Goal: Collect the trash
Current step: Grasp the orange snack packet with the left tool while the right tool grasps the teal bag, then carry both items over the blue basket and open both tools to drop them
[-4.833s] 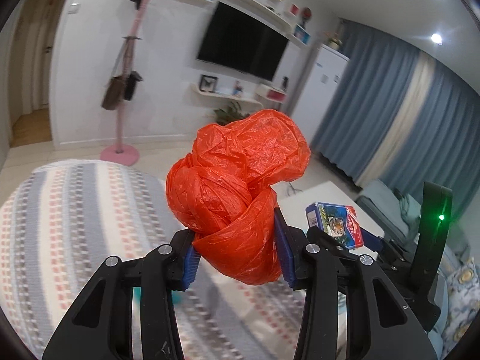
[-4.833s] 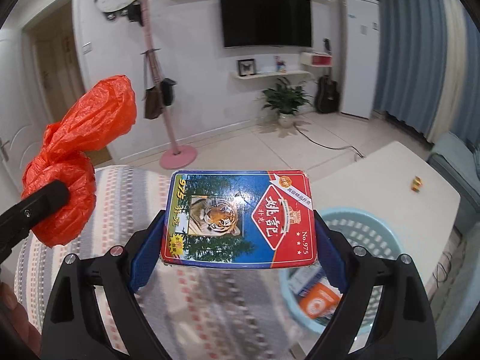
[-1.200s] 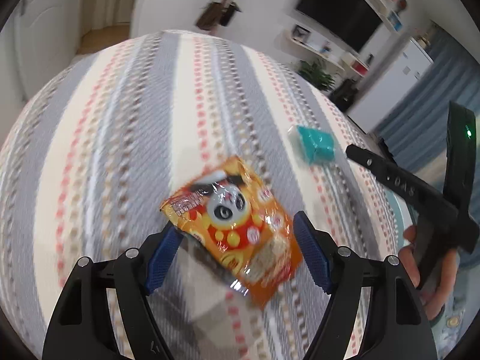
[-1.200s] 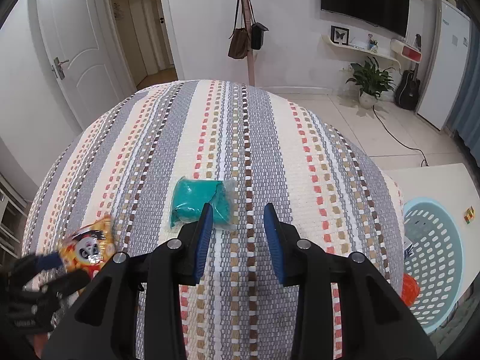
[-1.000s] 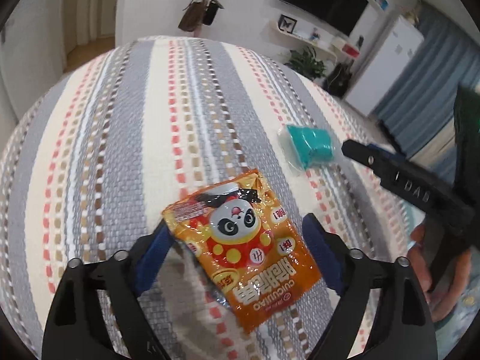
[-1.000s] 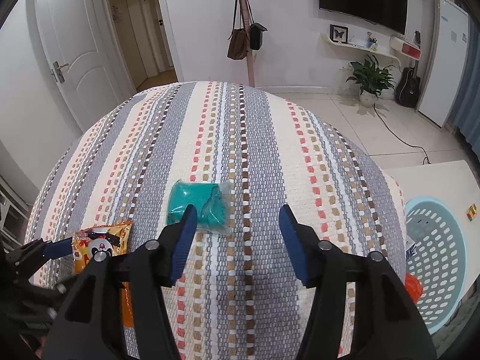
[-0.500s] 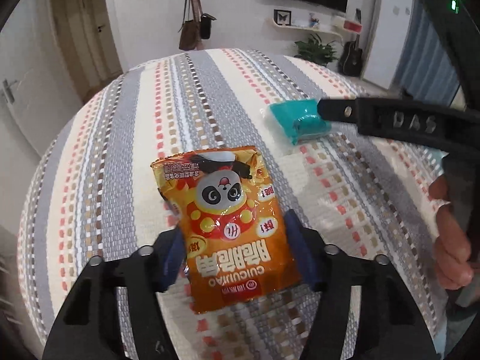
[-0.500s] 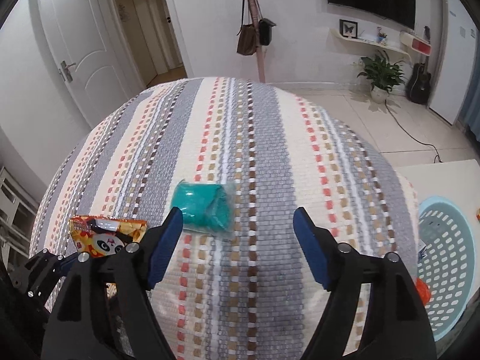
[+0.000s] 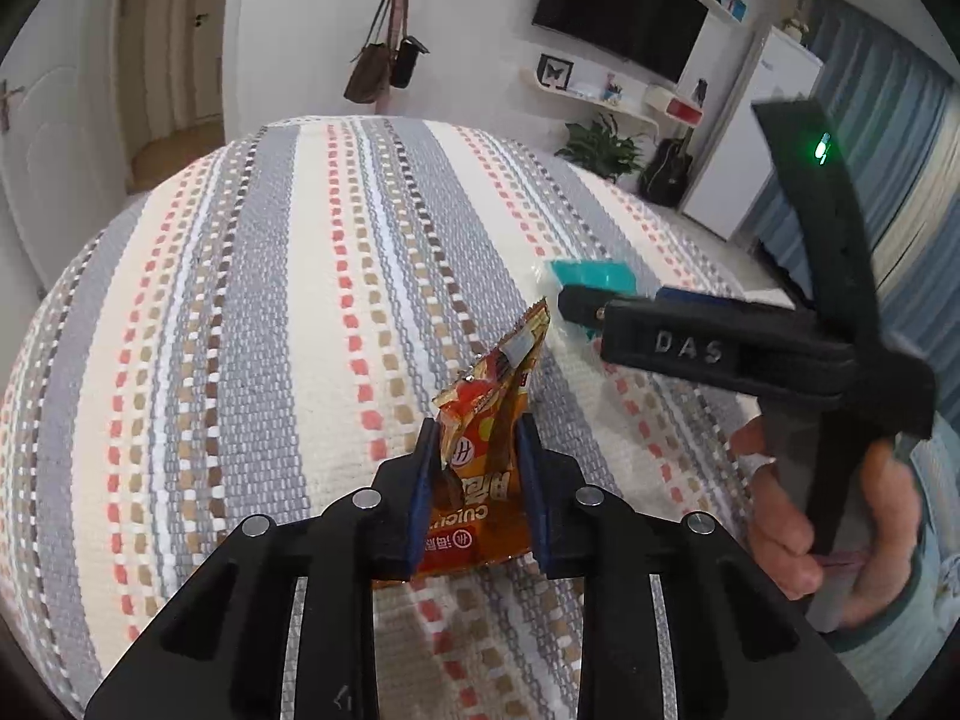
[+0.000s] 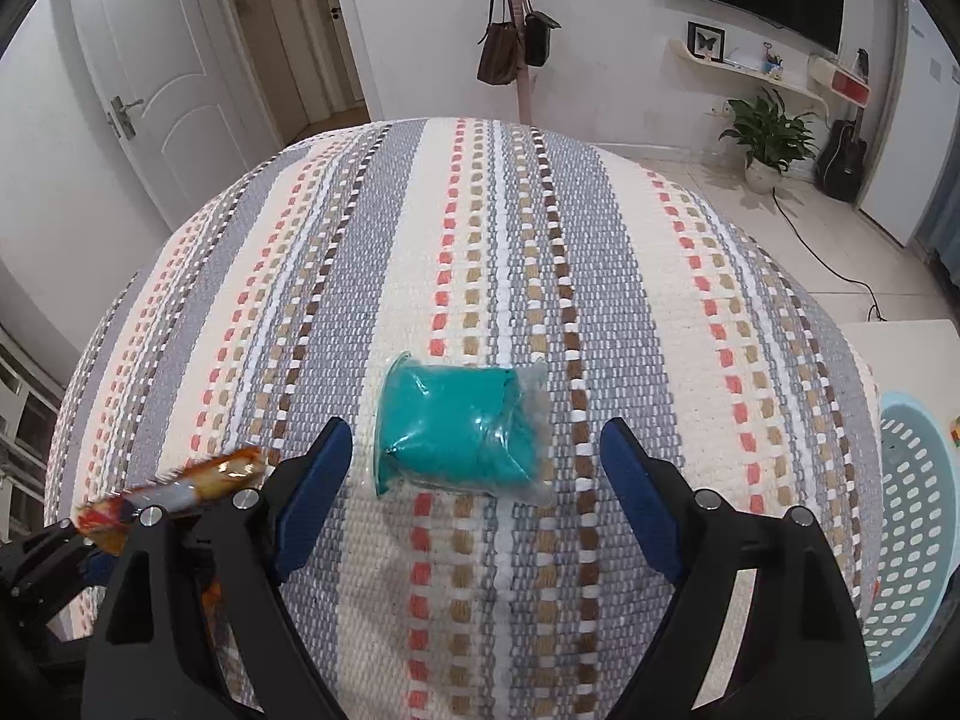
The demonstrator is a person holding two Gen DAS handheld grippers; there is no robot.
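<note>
My left gripper [image 9: 477, 444] is shut on an orange snack packet [image 9: 489, 414] with a panda print, crumpled and lifted on edge above the striped bedspread [image 9: 270, 312]. The packet also shows in the right wrist view [image 10: 174, 489], at the lower left. My right gripper [image 10: 474, 450] is open wide, its fingers on either side of a teal bag in clear plastic [image 10: 459, 429] that lies flat on the bedspread [image 10: 540, 228]. In the left wrist view the teal bag [image 9: 591, 273] sits partly behind the right gripper's fingers [image 9: 690, 348].
A light blue perforated basket [image 10: 912, 516] stands on a white table at the right edge of the bed. A coat stand with bags [image 10: 516, 48] and a door [image 10: 150, 78] are beyond the bed. A potted plant [image 10: 765, 138] stands by the far wall.
My left gripper has closed on the snack packet, which folded up from flat to on edge. My right gripper has opened wider and moved down around the teal bag.
</note>
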